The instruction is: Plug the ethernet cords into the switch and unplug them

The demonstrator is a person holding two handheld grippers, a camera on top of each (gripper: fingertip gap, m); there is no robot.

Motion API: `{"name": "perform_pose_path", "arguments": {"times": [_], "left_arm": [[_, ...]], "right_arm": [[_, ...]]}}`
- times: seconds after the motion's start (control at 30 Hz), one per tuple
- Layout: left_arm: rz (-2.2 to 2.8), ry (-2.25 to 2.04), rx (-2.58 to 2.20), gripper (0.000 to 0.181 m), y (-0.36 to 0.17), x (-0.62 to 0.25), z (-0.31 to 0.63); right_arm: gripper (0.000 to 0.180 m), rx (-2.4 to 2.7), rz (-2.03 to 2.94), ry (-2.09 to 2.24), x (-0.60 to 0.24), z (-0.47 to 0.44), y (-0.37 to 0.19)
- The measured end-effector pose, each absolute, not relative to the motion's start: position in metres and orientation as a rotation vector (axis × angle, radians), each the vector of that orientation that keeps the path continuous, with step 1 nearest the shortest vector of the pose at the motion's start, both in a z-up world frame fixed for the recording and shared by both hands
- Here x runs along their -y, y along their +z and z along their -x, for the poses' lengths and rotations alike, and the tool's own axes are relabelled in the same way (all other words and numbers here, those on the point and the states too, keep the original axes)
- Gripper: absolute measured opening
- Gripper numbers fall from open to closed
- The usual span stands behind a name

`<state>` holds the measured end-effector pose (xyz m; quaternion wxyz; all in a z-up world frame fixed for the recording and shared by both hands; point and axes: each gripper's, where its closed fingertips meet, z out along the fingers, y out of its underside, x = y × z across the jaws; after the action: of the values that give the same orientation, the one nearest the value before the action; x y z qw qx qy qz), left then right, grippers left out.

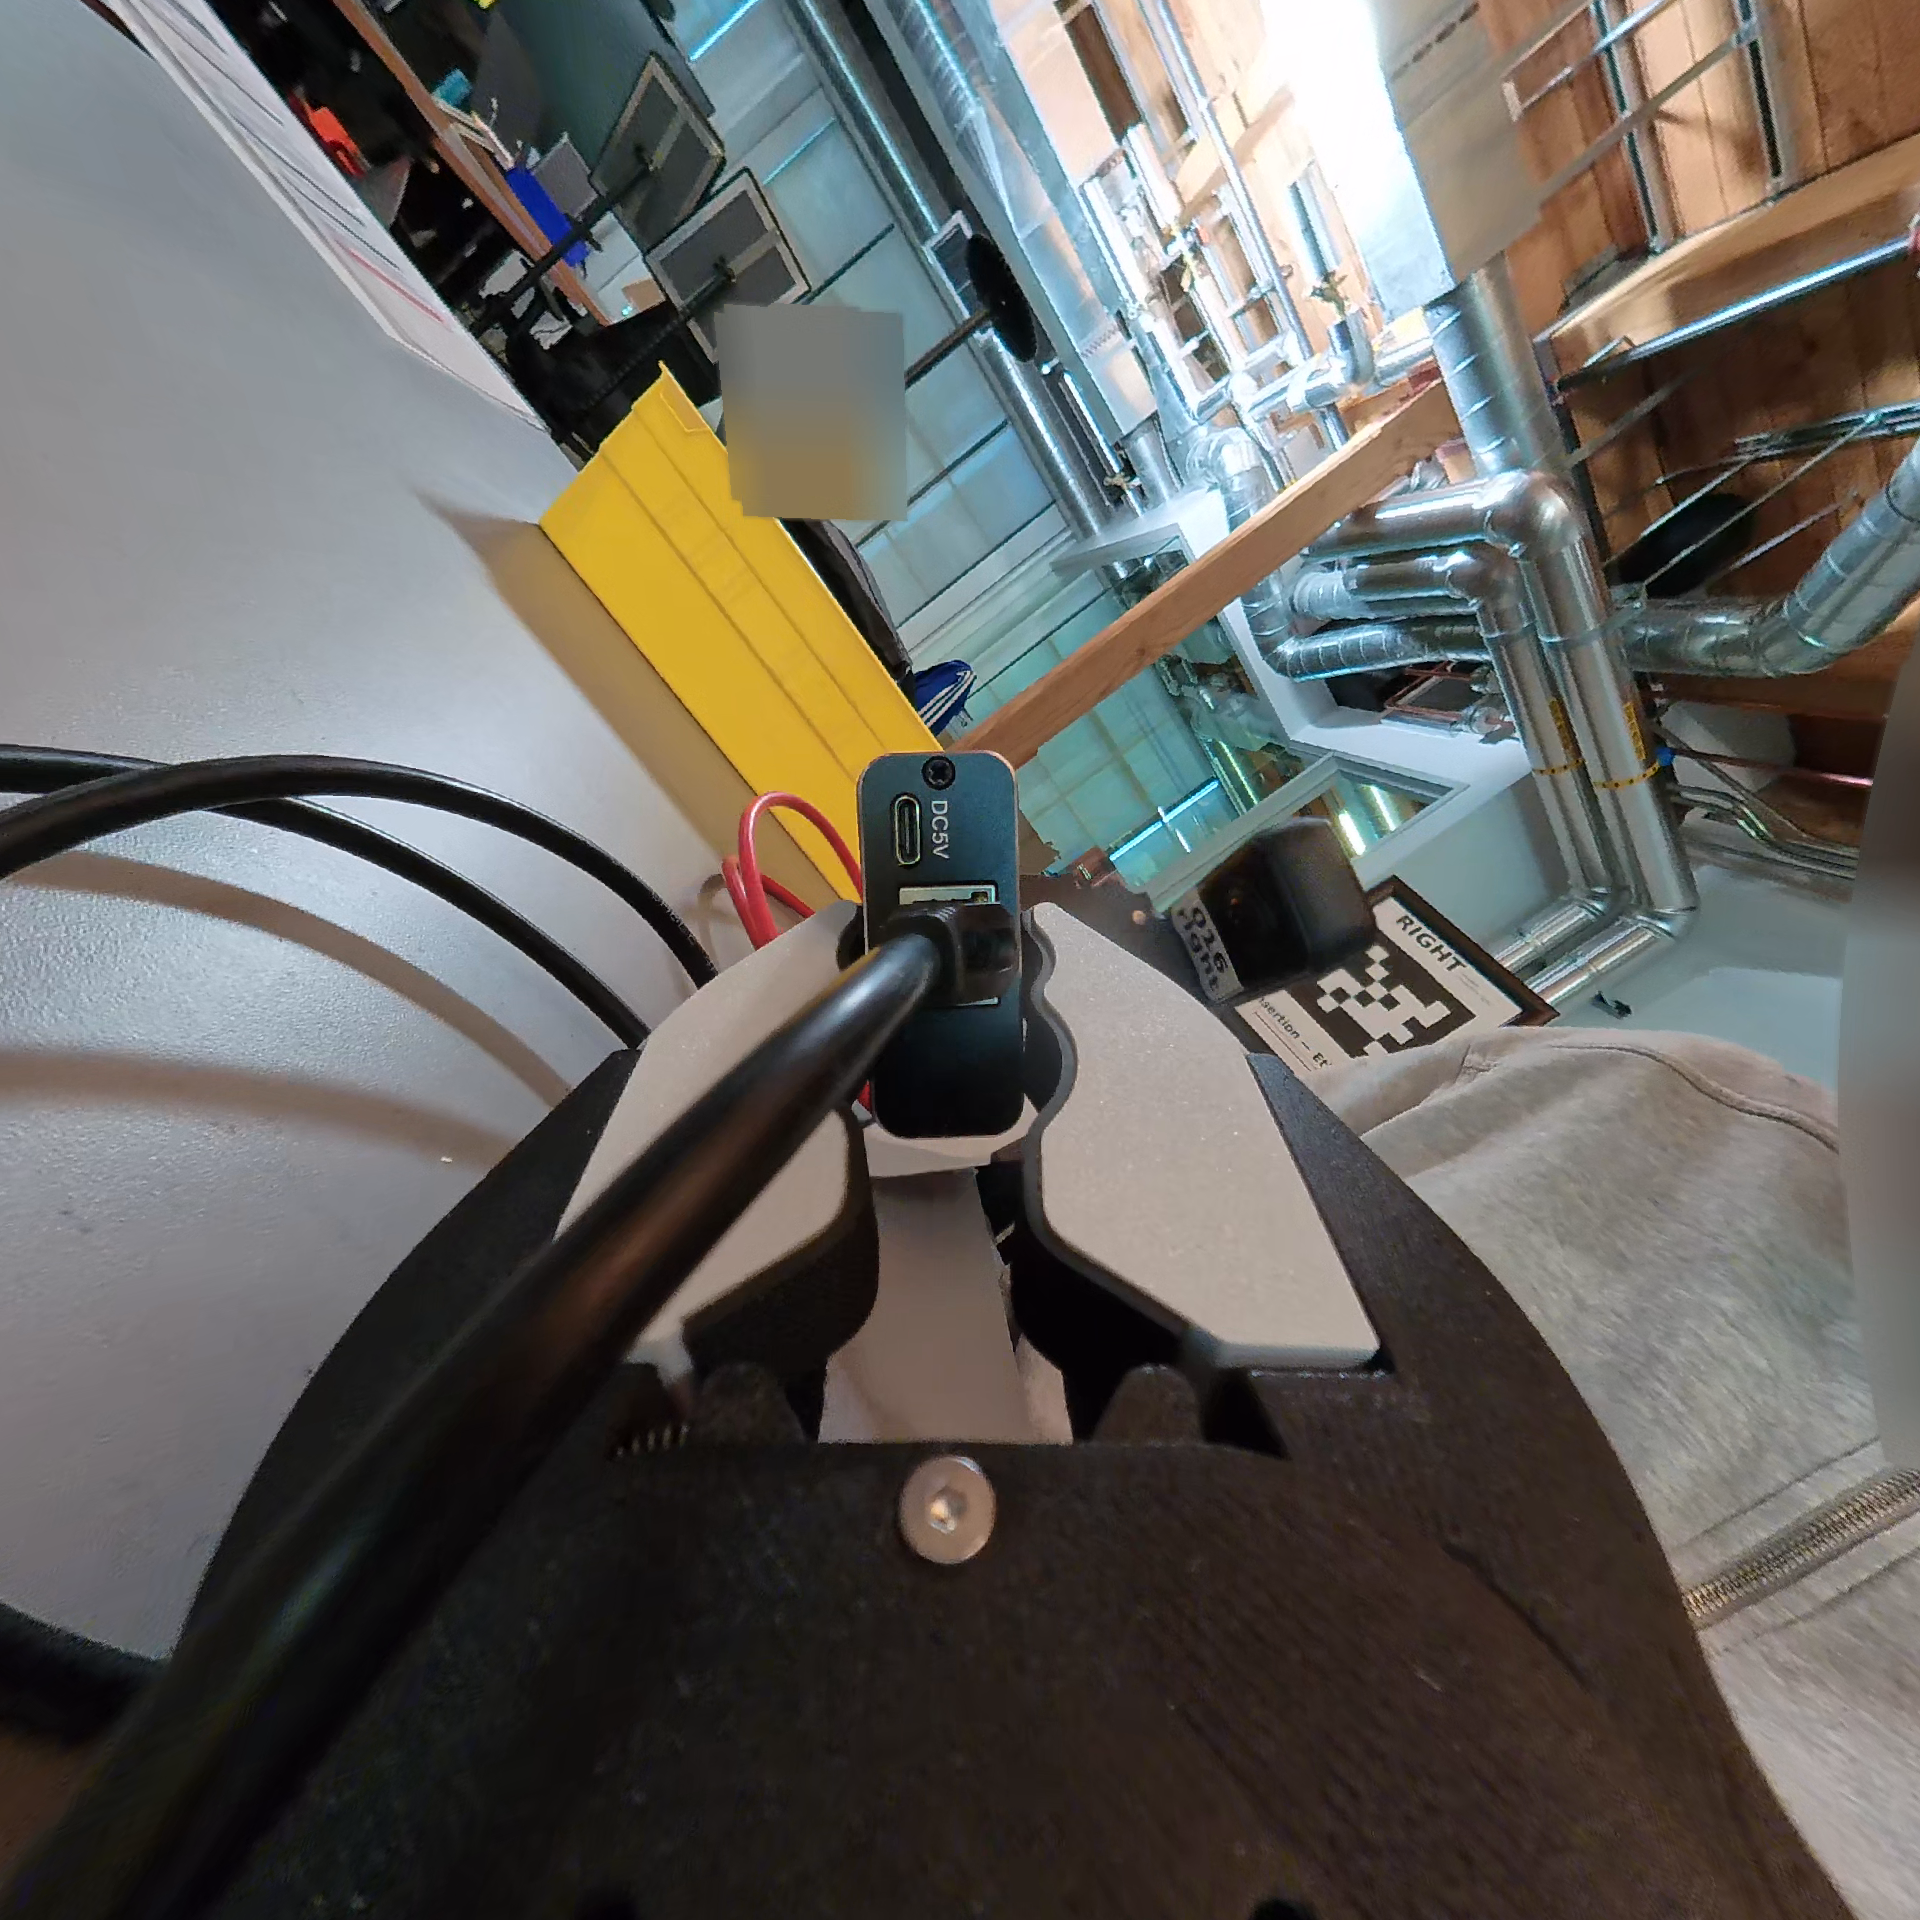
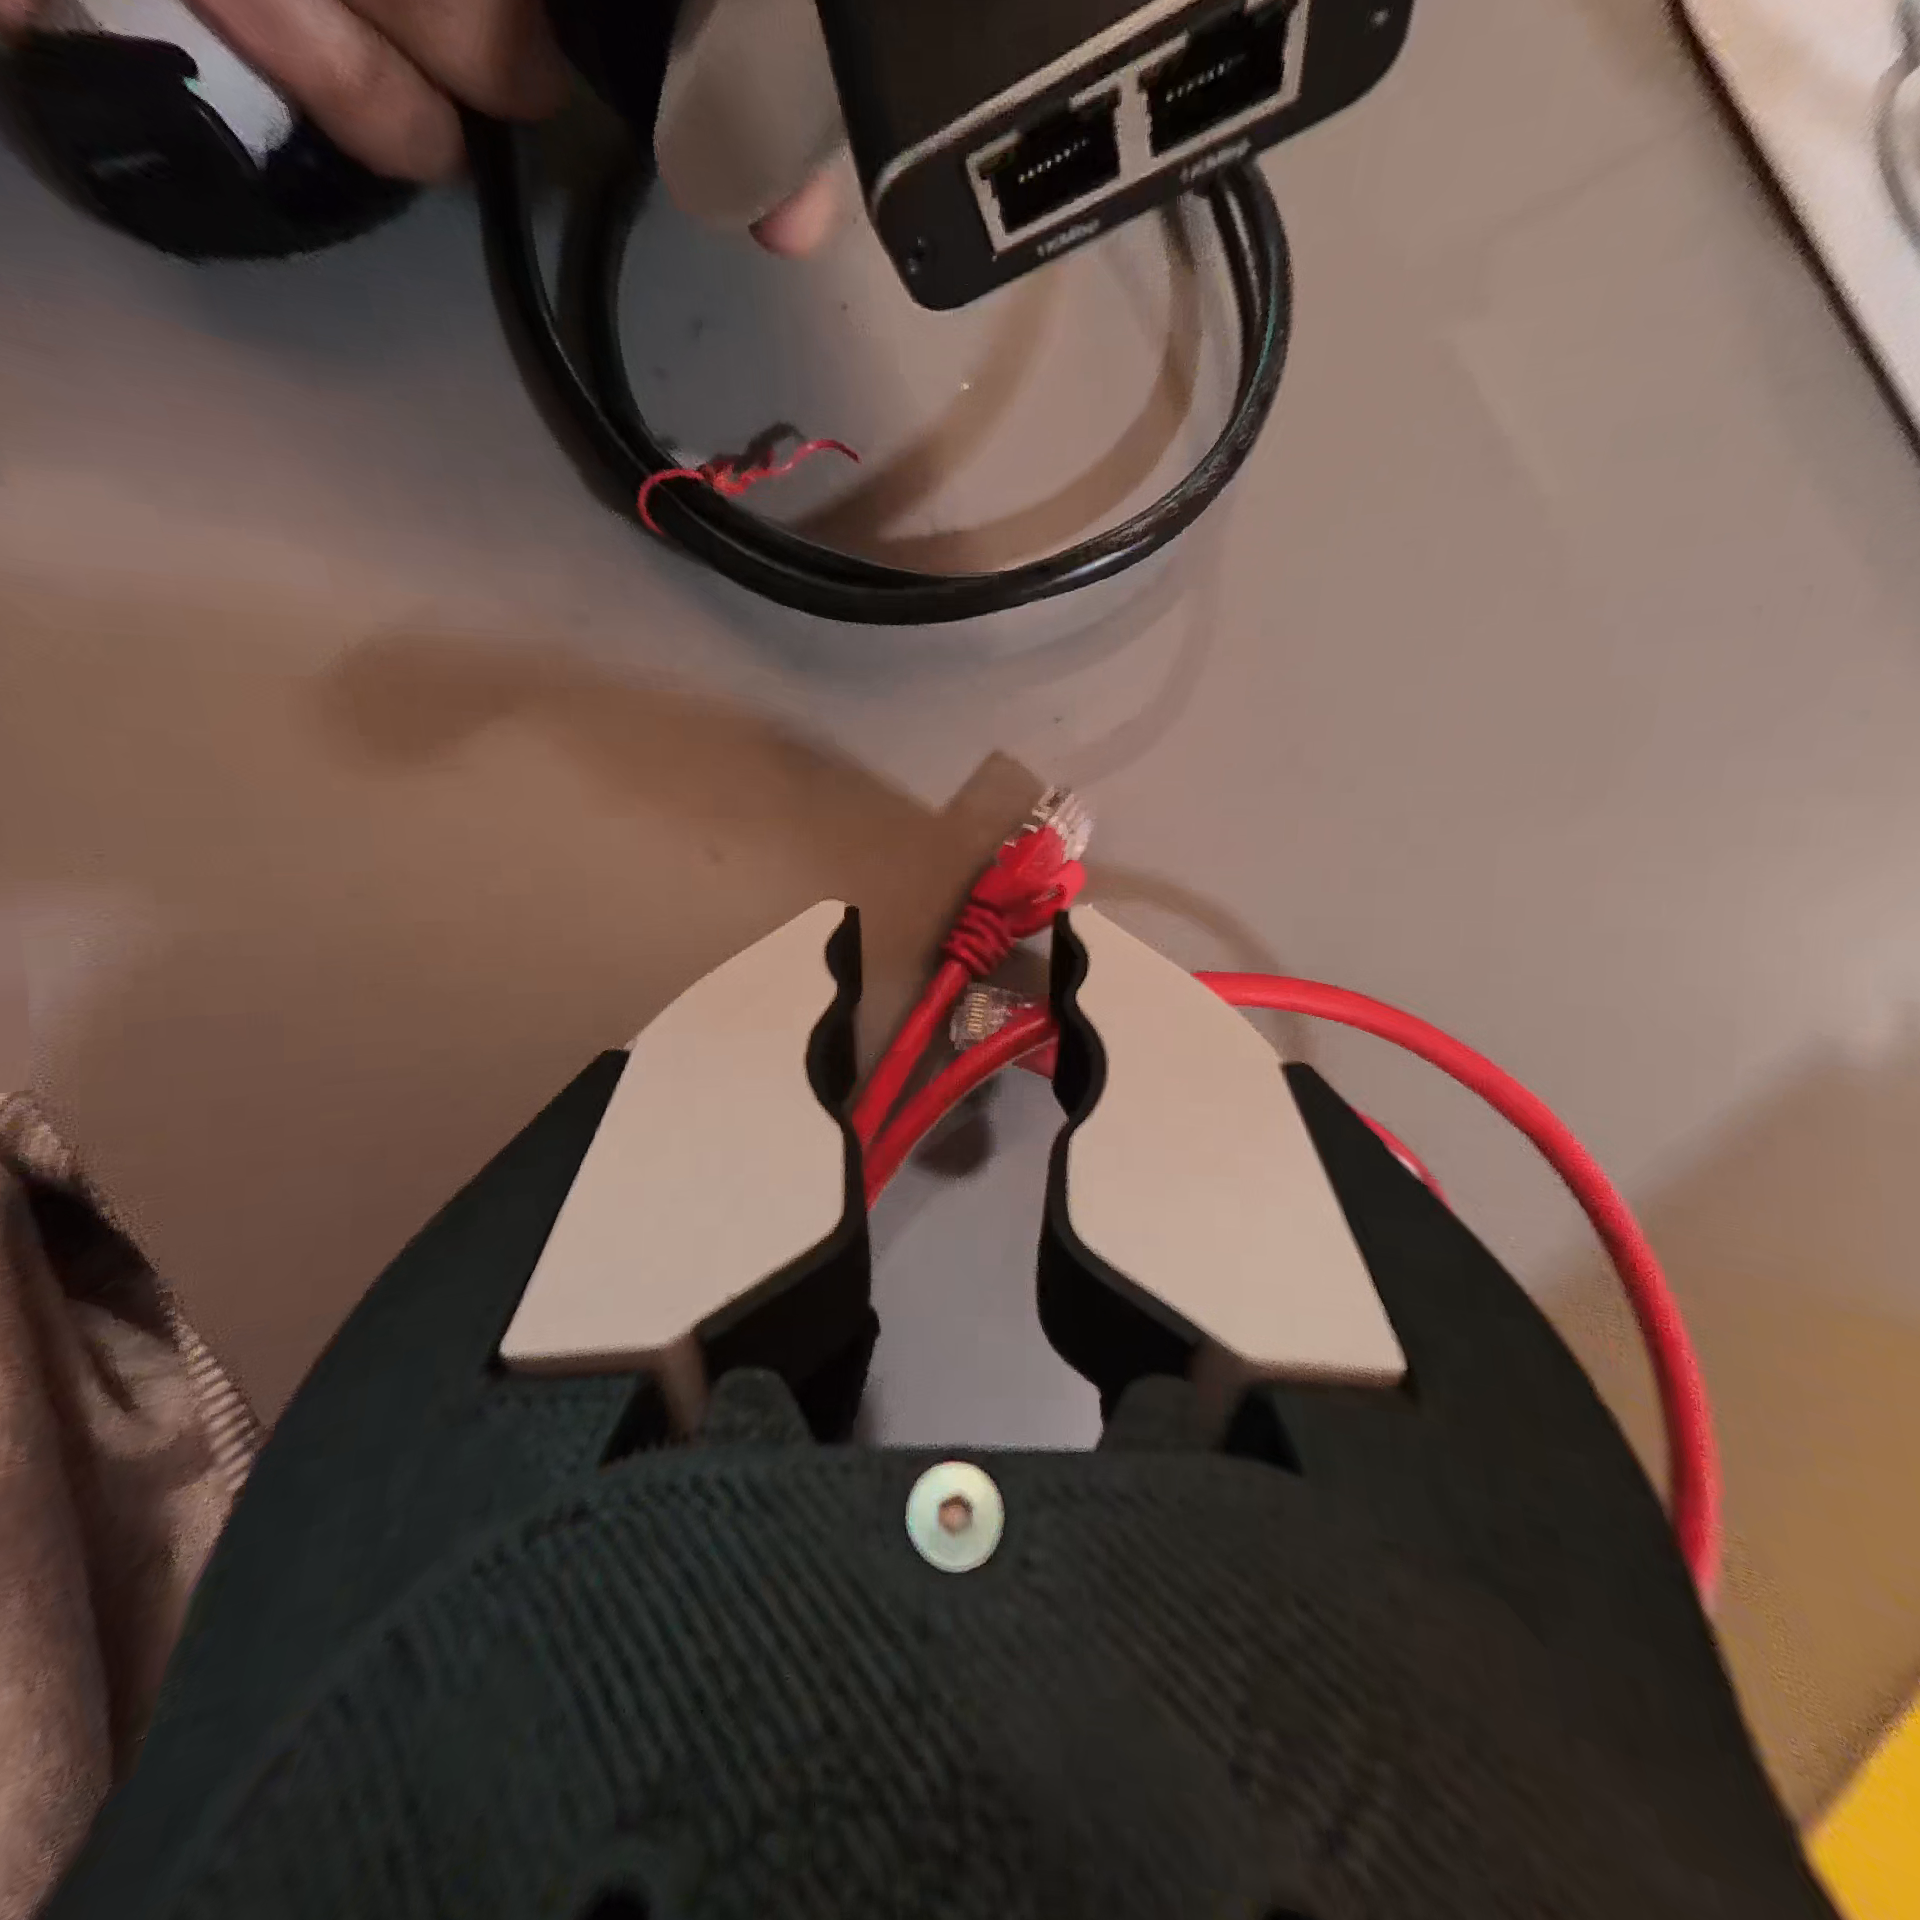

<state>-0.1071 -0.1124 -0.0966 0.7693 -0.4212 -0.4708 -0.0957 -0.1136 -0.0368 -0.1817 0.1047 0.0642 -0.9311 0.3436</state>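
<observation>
Switch (image 1: 940, 966): small dark metal box with rounded corners, clamped endwise between the fingers of the left gripper (image 1: 943, 1023) and lifted off the grey table (image 1: 260, 644). The end facing the left wrist camera carries a small oval socket above a rectangular port; a thick black cable (image 1: 582, 1226) is plugged into that port and runs back over the gripper body.

Right wrist view shows the switch's opposite end (image 2: 1101, 135): two empty ethernet sockets side by side in a pale frame, well ahead of the right gripper (image 2: 956, 935). The black cable lies coiled on the table below it, tied with a thin red twist wire (image 2: 727, 478).

Right gripper's fingers stand apart. Red ethernet cord (image 2: 1558, 1195): its red-booted plug with clear tip (image 2: 1029, 862) lies on the table just past the fingertips, cord passing back through the gap. A second clear plug (image 2: 982, 1013) sits between the fingers. Contact with either finger cannot be told.

Only the left view shows a yellow bin (image 1: 717, 603) beyond the switch.
</observation>
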Motion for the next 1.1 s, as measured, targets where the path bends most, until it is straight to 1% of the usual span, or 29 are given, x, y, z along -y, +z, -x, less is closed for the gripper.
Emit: {"name": "perform_pose_path", "arguments": {"times": [0.1, 0.17, 0.2, 0.33, 0.47, 0.5, 0.53, 0.57, 0.7, 0.87, 1.1], "left_arm": [[0.912, -0.21, 1.02, 0.024, -0.096, 0.112, 0.107], [0.911, -0.212, 1.019, 0.023, -0.096, 0.113, 0.107], [0.91, -0.213, 1.018, 0.024, -0.096, 0.112, 0.107], [0.906, -0.235, 1.023, 0.024, -0.097, 0.112, 0.107], [0.857, -0.344, 1.064, 0.024, -0.1, 0.105, 0.106], [0.828, -0.384, 1.078, 0.021, -0.101, 0.102, 0.106], [0.8, -0.42, 1.094, 0.028, -0.102, 0.098, 0.107], [0.781, -0.45, 1.107, 0.024, -0.104, 0.094, 0.107], [0.756, -0.475, 1.157, 0.025, -0.107, 0.08, 0.109], [0.597, -0.384, 1.186, 0.024, -0.102, 0.084, 0.117], [0.471, -0.322, 1.2, 0.024, -0.099, 0.08, 0.118]], "right_arm": [[0.029, 2.756, -0.173, 1.06, 0.039, 0.117, -0.183], [0.021, 2.758, -0.183, 1.05, 0.038, 0.121, -0.184], [0.013, 2.761, -0.204, 1.048, 0.038, 0.121, -0.185], [0.011, 2.645, -0.356, 1.013, 0.038, 0.127, -0.18], [0.01, 2.241, -0.592, 0.977, 0.04, 0.135, -0.144], [0.01, 2.138, -0.639, 0.966, 0.041, 0.134, -0.134], [0.009, 2.042, -0.681, 0.95, 0.04, 0.133, -0.126], [0.009, 1.951, -0.713, 0.929, 0.04, 0.133, -0.118], [0.008, 1.678, -0.83, 0.83, 0.037, 0.13, -0.101], [0.008, 1.576, -0.87, 0.715, 0.04, 0.126, -0.102], [0.008, 1.562, -0.823, 0.623, 0.042, 0.135, -0.105]]}}
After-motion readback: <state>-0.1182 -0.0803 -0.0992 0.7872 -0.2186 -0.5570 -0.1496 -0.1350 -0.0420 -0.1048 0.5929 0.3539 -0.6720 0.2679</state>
